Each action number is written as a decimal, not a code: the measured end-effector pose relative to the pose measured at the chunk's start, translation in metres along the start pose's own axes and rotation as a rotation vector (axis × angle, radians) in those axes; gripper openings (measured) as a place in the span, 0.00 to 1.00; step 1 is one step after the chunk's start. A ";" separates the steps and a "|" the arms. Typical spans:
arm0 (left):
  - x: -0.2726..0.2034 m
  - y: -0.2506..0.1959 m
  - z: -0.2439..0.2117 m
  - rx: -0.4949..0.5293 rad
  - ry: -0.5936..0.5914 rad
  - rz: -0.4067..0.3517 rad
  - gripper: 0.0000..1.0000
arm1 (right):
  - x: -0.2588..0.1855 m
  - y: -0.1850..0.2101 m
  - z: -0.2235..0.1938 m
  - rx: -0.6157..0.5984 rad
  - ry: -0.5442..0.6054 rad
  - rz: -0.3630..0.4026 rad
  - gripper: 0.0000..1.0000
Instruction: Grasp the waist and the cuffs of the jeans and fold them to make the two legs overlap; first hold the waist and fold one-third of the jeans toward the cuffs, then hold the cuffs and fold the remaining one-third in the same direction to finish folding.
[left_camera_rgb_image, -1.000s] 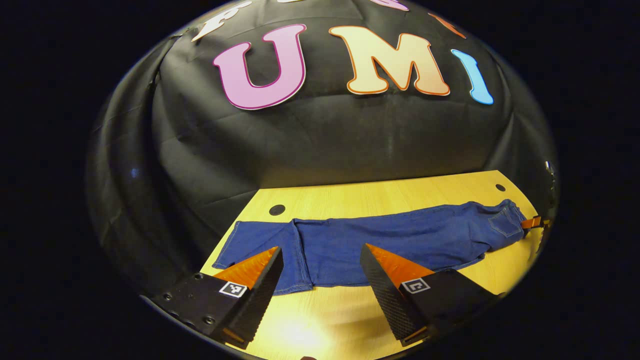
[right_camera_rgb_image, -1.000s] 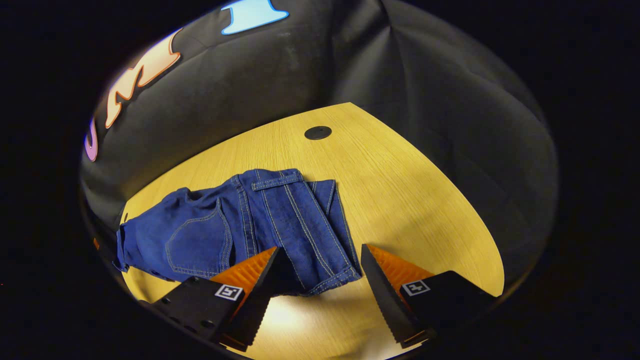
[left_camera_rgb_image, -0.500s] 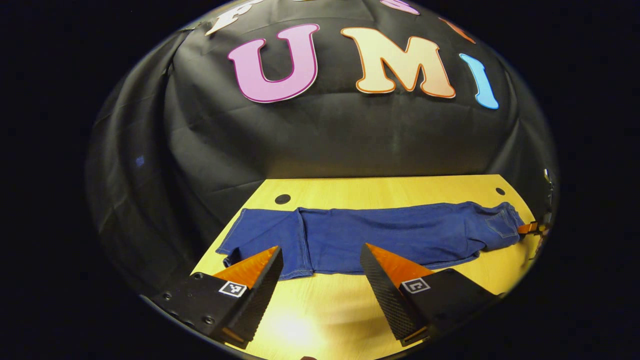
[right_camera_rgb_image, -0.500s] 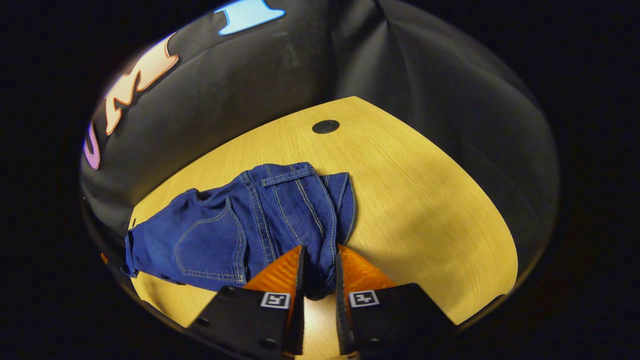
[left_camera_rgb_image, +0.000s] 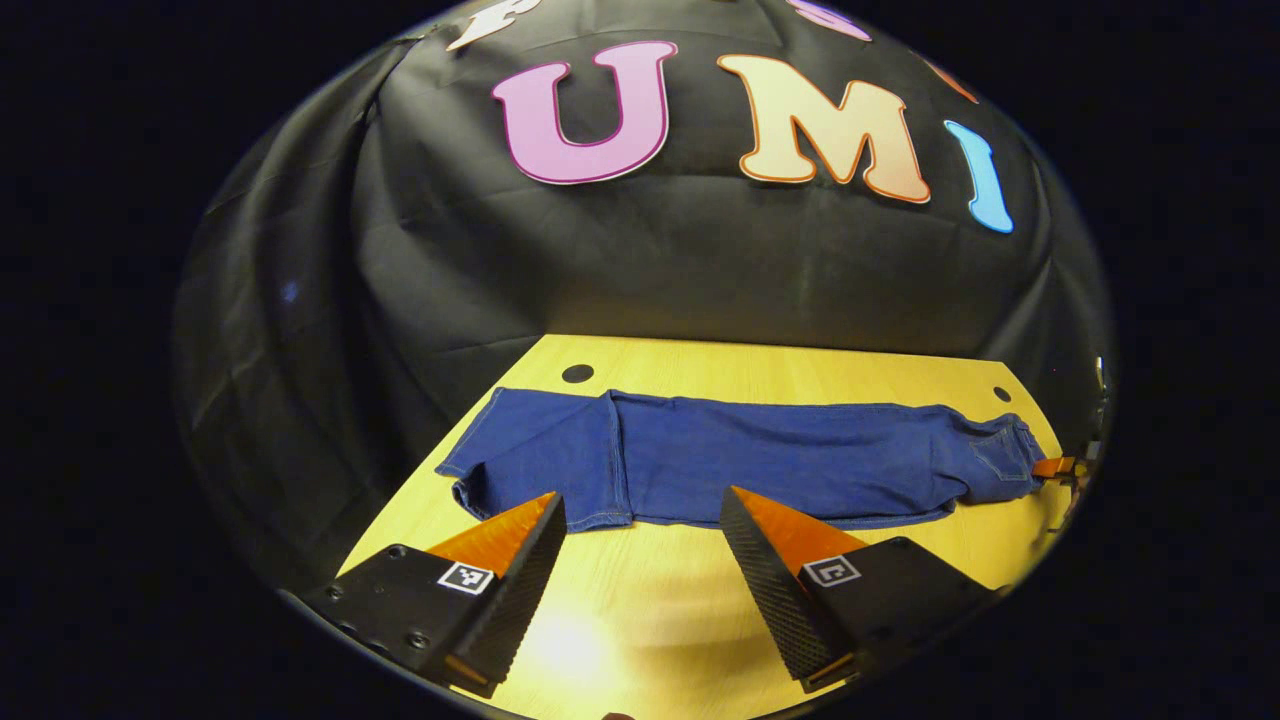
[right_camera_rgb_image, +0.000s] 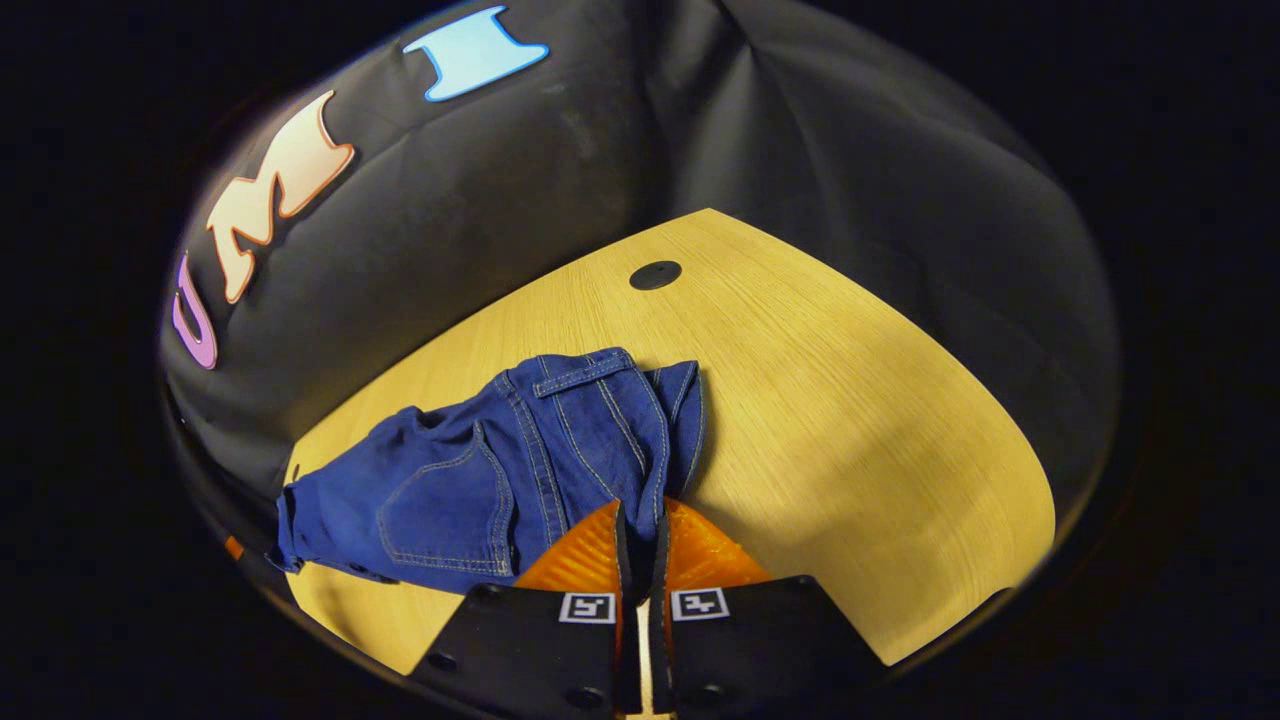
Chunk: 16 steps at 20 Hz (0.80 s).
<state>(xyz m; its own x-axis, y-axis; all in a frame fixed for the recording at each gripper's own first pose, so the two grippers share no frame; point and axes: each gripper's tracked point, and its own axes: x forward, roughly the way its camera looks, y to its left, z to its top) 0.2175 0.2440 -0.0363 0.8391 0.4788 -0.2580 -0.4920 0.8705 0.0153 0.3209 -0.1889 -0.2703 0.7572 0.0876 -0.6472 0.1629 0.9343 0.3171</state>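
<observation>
Blue jeans (left_camera_rgb_image: 760, 465) lie stretched across the wooden table (left_camera_rgb_image: 650, 620), cuffs (left_camera_rgb_image: 500, 455) at the left and waist at the far right. My left gripper (left_camera_rgb_image: 640, 500) hovers open just in front of the cuff end, with nothing between its fingers. In the right gripper view the waist (right_camera_rgb_image: 590, 420) of the jeans (right_camera_rgb_image: 450, 490) is bunched, and my right gripper (right_camera_rgb_image: 640, 505) is shut on its near edge. The right gripper (left_camera_rgb_image: 1060, 466) also shows small at the waist end in the left gripper view.
A round dark hole (left_camera_rgb_image: 577, 373) sits in the table behind the cuffs and another (right_camera_rgb_image: 655, 275) behind the waist. Black cloth walls close off the back and sides. Bare table (right_camera_rgb_image: 850, 400) lies to the right of the waist.
My right gripper has shut on the waist edge, which has bunched up. The left gripper has drawn back a little, so the cuffs now lie farther from its open fingers.
</observation>
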 end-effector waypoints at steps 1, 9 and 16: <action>0.000 0.003 -0.001 -0.003 -0.001 0.002 0.96 | -0.003 0.003 0.005 0.030 -0.017 0.025 0.06; 0.003 0.044 -0.007 -0.012 0.010 0.015 0.96 | -0.063 0.082 0.069 0.225 -0.159 0.323 0.05; 0.021 0.076 -0.013 -0.062 0.019 0.006 0.96 | -0.107 0.238 0.094 0.226 -0.201 0.629 0.05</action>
<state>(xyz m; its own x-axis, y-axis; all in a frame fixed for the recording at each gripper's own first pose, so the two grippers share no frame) 0.1945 0.3182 -0.0533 0.8318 0.4814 -0.2764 -0.5110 0.8585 -0.0426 0.3383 -0.0081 -0.0604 0.8496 0.5026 -0.1596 -0.2336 0.6300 0.7406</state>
